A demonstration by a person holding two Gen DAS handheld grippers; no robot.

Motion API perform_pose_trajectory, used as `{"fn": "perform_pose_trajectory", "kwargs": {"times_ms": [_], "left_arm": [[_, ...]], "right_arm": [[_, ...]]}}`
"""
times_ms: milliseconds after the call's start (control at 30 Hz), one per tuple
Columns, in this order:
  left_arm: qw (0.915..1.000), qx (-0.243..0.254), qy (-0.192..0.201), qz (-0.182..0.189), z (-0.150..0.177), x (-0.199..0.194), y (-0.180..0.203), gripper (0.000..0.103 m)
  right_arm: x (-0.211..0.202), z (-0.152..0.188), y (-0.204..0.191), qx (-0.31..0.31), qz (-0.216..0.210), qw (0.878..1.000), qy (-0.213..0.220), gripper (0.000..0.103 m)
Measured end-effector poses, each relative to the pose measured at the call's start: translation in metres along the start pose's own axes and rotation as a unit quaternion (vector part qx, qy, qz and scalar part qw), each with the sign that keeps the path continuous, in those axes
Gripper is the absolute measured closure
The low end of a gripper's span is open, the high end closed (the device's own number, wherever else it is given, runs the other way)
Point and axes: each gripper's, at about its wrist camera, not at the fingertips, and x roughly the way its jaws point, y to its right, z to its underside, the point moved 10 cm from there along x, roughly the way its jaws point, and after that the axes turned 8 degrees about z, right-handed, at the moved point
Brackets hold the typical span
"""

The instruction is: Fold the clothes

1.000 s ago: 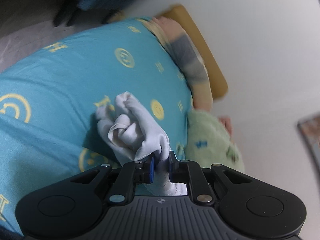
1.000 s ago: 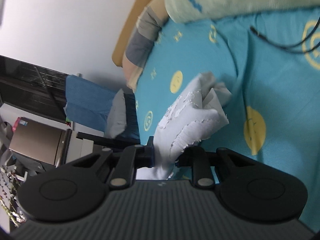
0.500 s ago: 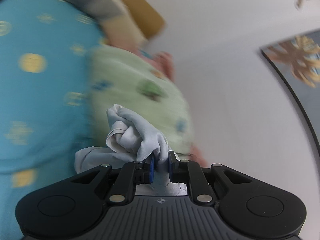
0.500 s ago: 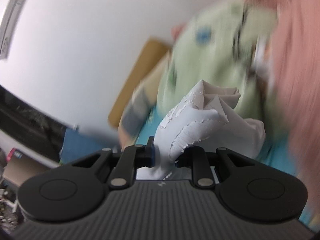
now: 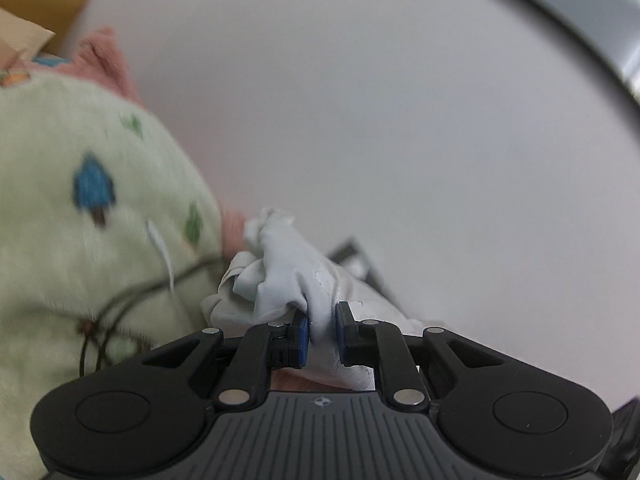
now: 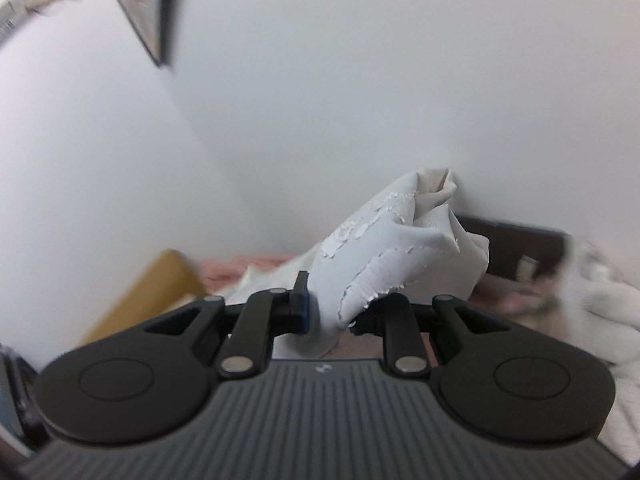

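A white garment (image 5: 292,264) with a cracked, flaking print is bunched up and held off the bed. My left gripper (image 5: 322,322) is shut on one bunch of it, the cloth pinched between the blue pads. My right gripper (image 6: 334,312) is shut on another bunch of the white garment (image 6: 392,248), which rises crumpled in front of the fingers. Both cameras point up toward the white wall. How the cloth hangs below the grippers is hidden.
A green fleece blanket (image 5: 80,208) with tree prints lies at left, a dark cable (image 5: 132,292) across it, pink fabric (image 5: 108,56) behind. A yellow headboard (image 6: 156,280), a dark picture frame (image 6: 160,8) and white bedding (image 6: 600,312) show in the right wrist view.
Both grippers have swung upward with the garment: the blue patterned bedsheet has left view and the white wall now fills most of both views. The grips have not changed.
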Motion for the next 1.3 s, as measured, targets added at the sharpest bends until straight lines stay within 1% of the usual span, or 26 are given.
{"fn": "perform_pose_trajectory", "kwargs": {"times_ms": [67,167,200,267,333,433,467,500,567,600,633,667,700,733,767,833,933,1067,1200,1300], "left_arm": [[0.9994,0.025,-0.022,-0.01,0.031,0.006,-0.009,0.088],[0.9977,0.058,-0.033,-0.011,0.072,-0.011,-0.019,0.088],[0.9961,0.073,-0.045,-0.019,0.083,-0.016,-0.022,0.088],[0.9938,0.091,-0.056,-0.029,0.098,-0.024,-0.026,0.088],[0.991,0.114,-0.058,-0.041,0.107,-0.027,-0.025,0.088],[0.9867,0.139,-0.059,-0.06,0.117,-0.032,-0.018,0.083],[0.9856,0.144,-0.056,-0.068,0.114,-0.032,-0.017,0.079],[0.9849,0.146,-0.053,-0.075,0.115,-0.039,-0.015,0.077],[0.9835,0.155,-0.05,-0.08,0.115,-0.051,-0.003,0.066],[0.9829,0.159,-0.05,-0.077,0.113,-0.063,0.008,0.066],[0.9824,0.164,-0.049,-0.075,0.111,-0.075,0.02,0.065],[0.9802,0.176,-0.042,-0.08,0.109,-0.086,0.03,0.057],[0.9776,0.189,-0.035,-0.086,0.107,-0.097,0.041,0.051],[0.9748,0.202,-0.027,-0.091,0.104,-0.108,0.051,0.036],[0.9717,0.214,-0.02,-0.097,0.102,-0.119,0.061,0.023],[0.9663,0.236,-0.006,-0.102,0.098,-0.142,0.079,0.015],[0.9605,0.255,0.007,-0.111,0.097,-0.172,0.101,0.004],[0.9492,0.29,0.026,-0.118,0.105,-0.208,0.132,0.002],[0.9461,0.301,0.046,-0.111,0.119,-0.24,0.161,0.001],[0.9388,0.316,0.07,-0.118,0.128,-0.263,0.18,0.001]], "right_arm": [[0.003,0.028,0.024,0.0,0.012,1.0,-0.016,0.082],[-0.003,0.066,0.052,0.005,0.019,0.999,-0.034,0.082],[-0.007,0.076,0.057,0.01,0.018,0.999,-0.037,0.082],[-0.013,0.094,0.066,0.022,0.018,0.999,-0.046,0.082],[-0.018,0.111,0.069,0.03,0.02,0.998,-0.052,0.082],[-0.025,0.122,0.066,0.028,0.03,0.998,-0.049,0.079],[-0.03,0.122,0.066,0.033,0.035,0.998,-0.052,0.078],[-0.034,0.122,0.066,0.034,0.042,0.997,-0.056,0.077],[-0.046,0.122,0.065,0.027,0.06,0.996,-0.064,0.071],[-0.054,0.122,0.062,0.016,0.069,0.995,-0.068,0.07],[-0.064,0.122,0.058,0.0,0.074,0.995,-0.069,0.064],[-0.075,0.121,0.052,-0.02,0.077,0.994,-0.069,0.053],[-0.085,0.12,0.047,-0.04,0.08,0.994,-0.069,0.045],[-0.097,0.119,0.041,-0.055,0.078,0.993,-0.063,0.032],[-0.11,0.115,0.036,-0.064,0.073,0.994,-0.053,0.025],[-0.137,0.106,0.026,-0.078,0.06,0.995,-0.032,0.018],[-0.167,0.095,0.009,-0.096,0.045,0.994,-0.014,0.018],[-0.203,0.087,-0.005,-0.118,0.029,0.993,0.007,0.018],[-0.239,0.088,-0.015,-0.134,0.018,0.99,0.026,0.018],[-0.263,0.09,-0.017,-0.138,0.012,0.99,0.038,0.018]]}}
